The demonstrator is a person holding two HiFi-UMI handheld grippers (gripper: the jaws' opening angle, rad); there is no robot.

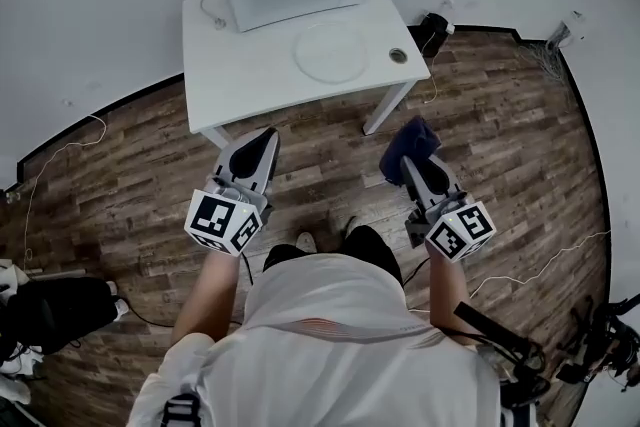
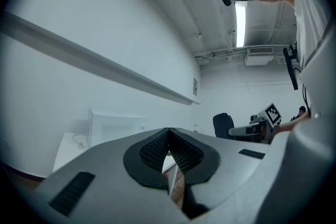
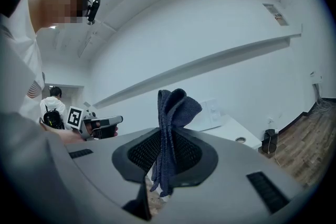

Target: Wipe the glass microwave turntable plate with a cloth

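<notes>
The person wears a white short-sleeved shirt with a small red-striped patch on it. Just ahead of the shirt show dark trousers and a light shoe. The left gripper and right gripper are grey shells with black ribbed fingers. Each carries a white cube with black square markers.

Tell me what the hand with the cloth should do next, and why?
Probably carry the right gripper forward to the glass plate: its jaws already pinch the blue cloth, but the plate lies on the white table well ahead, untouched.
</notes>
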